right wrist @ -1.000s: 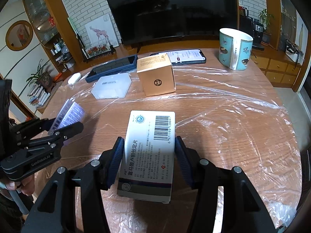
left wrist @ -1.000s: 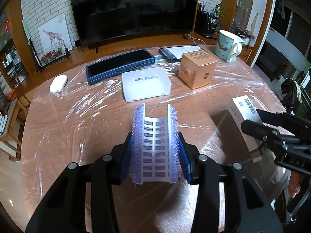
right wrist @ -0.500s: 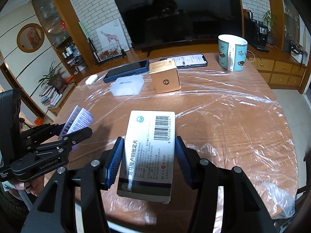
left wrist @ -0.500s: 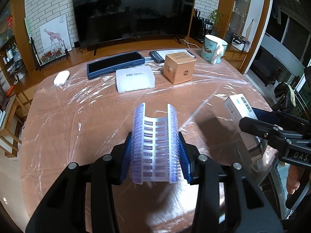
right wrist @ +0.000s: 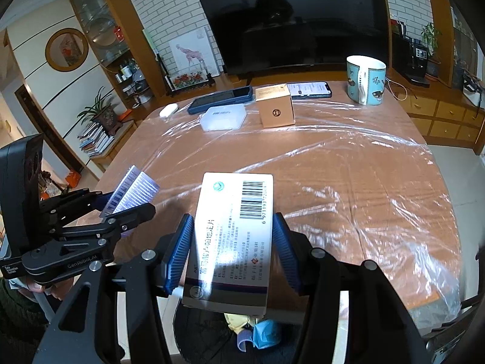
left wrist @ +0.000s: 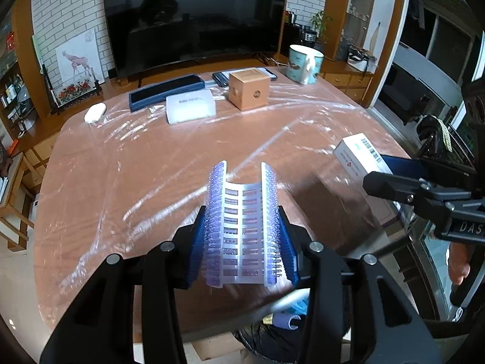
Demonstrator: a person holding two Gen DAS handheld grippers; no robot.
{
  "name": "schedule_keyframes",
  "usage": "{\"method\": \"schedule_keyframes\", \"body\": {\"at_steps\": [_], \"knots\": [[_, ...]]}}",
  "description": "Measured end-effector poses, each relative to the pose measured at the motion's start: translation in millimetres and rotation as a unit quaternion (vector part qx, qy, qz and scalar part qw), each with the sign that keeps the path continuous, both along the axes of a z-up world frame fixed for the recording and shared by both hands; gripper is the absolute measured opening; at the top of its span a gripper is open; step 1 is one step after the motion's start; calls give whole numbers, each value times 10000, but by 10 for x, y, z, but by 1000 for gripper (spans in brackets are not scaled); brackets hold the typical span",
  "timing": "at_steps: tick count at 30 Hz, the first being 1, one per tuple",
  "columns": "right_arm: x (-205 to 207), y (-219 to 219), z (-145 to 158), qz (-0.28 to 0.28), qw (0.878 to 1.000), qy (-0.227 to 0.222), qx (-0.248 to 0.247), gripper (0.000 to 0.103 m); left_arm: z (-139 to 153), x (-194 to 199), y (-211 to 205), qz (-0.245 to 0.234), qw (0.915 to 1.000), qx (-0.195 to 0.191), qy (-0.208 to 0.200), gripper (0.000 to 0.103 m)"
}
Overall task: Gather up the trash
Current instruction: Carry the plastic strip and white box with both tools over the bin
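My left gripper [left wrist: 242, 236] is shut on a bent blister strip [left wrist: 242, 227], silver with purple edges, held above the near table edge. My right gripper [right wrist: 233, 242] is shut on a white medicine box [right wrist: 233, 236] with a barcode on top. Each gripper shows in the other's view: the box [left wrist: 360, 154] at the right, the strip [right wrist: 133, 191] at the left. Below both, past the table edge, a dark bin [right wrist: 212, 327] holds scraps, among them something blue [right wrist: 266, 333] and a purple piece [left wrist: 285, 323].
The plastic-covered wooden table [left wrist: 151, 166] carries a brown cardboard box [left wrist: 248, 89], a white flat case [left wrist: 191, 106], a dark blue case [left wrist: 166, 91], a phone [right wrist: 309, 89], a mug [right wrist: 365, 79] and a small white item [left wrist: 94, 112] at the far side. A TV stands behind.
Both grippers have pulled back toward the near table edge with their loads, rising slightly. The far objects look smaller, and the bin under the table edge has come into view.
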State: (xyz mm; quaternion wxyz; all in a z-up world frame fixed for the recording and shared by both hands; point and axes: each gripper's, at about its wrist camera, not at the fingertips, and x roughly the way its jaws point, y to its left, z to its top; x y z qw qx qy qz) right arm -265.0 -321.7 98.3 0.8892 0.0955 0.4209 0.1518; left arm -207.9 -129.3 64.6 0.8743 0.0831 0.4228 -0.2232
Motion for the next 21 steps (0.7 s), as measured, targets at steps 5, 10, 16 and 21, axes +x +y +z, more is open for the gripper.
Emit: {"method": "schedule_keyframes", "body": {"at_steps": [5,10,16,21], "knots": [[-181,-42,-15,101,9999,50,-52,53,-38,-199,-5,-146,9999,31,57,45],[-346,-94,-76,183,9997,171,-74,53,-80,-404,-10,-336,9993,72,123,45],[-527,-103,-128,337,9990,297,-66,53,-144,-603,-59,-512,9983,119,260,44],[-649,-91,-191,475,9980,426,-28,53,-206,-722,-83,-609,9973,166,383,45]]}}
